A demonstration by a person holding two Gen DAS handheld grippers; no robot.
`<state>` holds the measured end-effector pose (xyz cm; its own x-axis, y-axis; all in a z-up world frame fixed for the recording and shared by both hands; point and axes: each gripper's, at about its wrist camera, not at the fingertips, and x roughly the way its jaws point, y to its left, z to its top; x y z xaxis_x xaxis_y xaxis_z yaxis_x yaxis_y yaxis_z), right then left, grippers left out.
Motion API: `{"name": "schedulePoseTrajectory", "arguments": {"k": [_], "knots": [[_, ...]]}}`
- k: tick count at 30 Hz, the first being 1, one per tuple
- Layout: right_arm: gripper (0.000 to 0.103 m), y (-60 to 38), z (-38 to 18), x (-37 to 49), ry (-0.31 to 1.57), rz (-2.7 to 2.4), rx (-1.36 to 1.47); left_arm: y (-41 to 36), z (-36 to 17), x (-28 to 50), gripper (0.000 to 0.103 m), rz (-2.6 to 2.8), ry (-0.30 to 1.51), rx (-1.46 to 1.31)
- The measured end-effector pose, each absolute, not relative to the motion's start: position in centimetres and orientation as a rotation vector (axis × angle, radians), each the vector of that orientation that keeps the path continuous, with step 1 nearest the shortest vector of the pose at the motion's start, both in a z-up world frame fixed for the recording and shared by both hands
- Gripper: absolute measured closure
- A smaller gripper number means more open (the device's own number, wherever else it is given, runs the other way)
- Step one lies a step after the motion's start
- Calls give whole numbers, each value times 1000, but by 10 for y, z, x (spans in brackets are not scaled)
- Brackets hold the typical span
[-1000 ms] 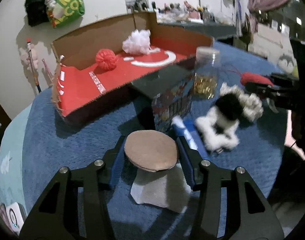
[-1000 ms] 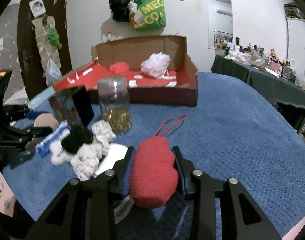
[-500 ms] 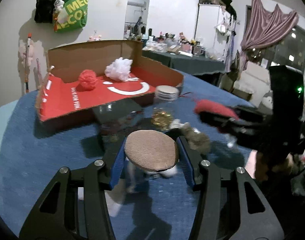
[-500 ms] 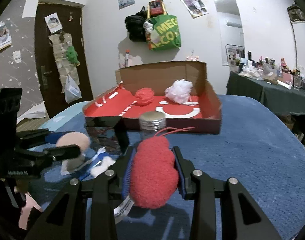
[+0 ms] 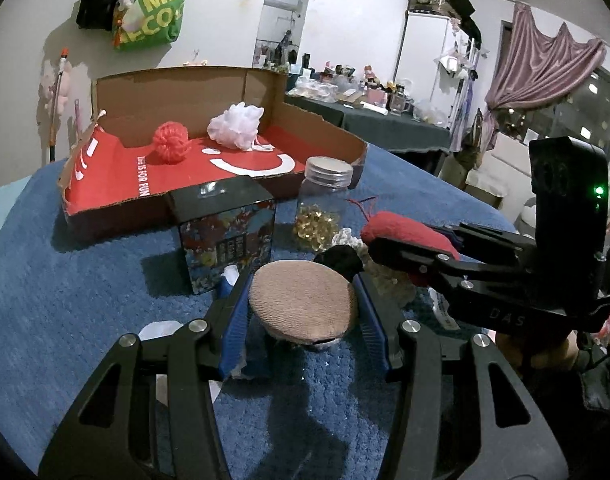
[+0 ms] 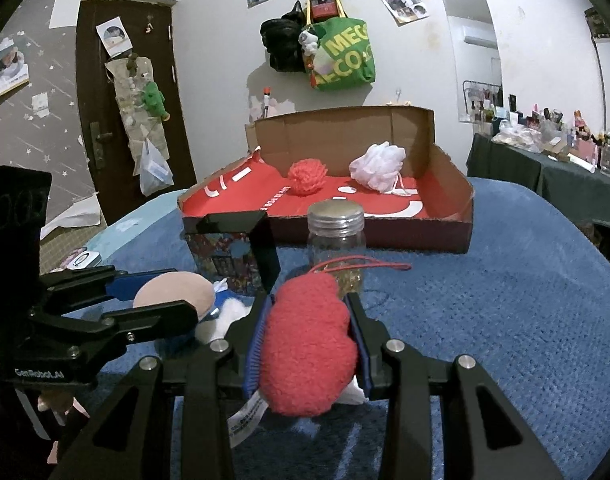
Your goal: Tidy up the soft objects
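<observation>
Red pompom (image 6: 307, 176) and white pouf (image 6: 378, 166) sit in box (image 6: 445, 184); claws clamp tan pad (image 5: 303, 305), seemingly plush red toy (image 6: 307, 346)

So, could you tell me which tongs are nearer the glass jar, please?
Right. The right tongs, gripping the red plush, sit directly before the glass jar; the left tongs hang further off, beside it.

A lidded jar (image 6: 336, 240) stands on the blue cover (image 6: 505, 320), a dark printed box (image 6: 233, 256) just left; a green bag (image 6: 343, 56) hangs on the far wall.
</observation>
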<state>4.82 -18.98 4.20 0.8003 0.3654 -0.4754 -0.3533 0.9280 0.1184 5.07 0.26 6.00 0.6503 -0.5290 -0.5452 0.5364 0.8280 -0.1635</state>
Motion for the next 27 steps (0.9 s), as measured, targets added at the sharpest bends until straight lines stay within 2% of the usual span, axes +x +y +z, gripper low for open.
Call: {"name": "schedulePoseTrajectory", "arguments": {"k": [14,27], "knots": [[63,-191,38,50,532,387,27,5,59,49,55,-591,619,23],[63,-232,40,56,543,252,23,48,62,72,55,-431,678,54]]}}
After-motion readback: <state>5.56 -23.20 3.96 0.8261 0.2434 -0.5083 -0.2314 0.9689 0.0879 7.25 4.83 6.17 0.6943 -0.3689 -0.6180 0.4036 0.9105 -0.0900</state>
